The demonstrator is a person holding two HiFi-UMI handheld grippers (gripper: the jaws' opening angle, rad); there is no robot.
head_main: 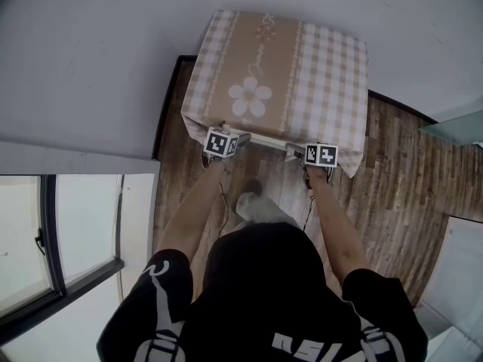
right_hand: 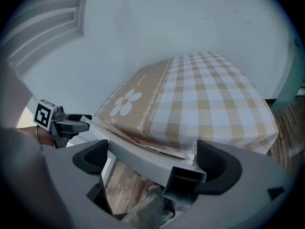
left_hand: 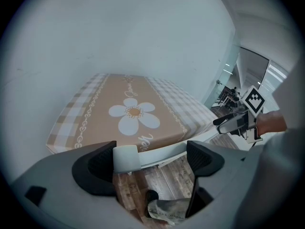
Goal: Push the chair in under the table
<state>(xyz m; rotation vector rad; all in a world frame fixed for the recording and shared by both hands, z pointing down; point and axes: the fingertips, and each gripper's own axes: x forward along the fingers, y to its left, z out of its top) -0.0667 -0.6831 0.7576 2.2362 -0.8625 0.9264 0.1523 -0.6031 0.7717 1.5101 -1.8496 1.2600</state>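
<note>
A table point(head_main: 279, 74) under a beige checked cloth with a white daisy stands against the wall. The chair's pale top rail point(head_main: 264, 140) lies along the table's near edge, and its seat is hidden below. My left gripper point(head_main: 226, 145) is at the rail's left end and my right gripper point(head_main: 313, 155) at its right end. In the left gripper view the left gripper point(left_hand: 148, 163) is open, with the rail's end point(left_hand: 126, 159) against its left jaw. In the right gripper view the right gripper point(right_hand: 157, 163) is open too, and the rail point(right_hand: 143, 154) crosses between its jaws.
Dark wood floor point(head_main: 407, 194) surrounds the table. A white wall point(head_main: 90, 59) runs behind it and to its left. A window point(head_main: 53, 240) is at the lower left and a glass panel point(head_main: 460, 127) at the right. The person's trouser leg point(head_main: 260, 206) is just behind the chair.
</note>
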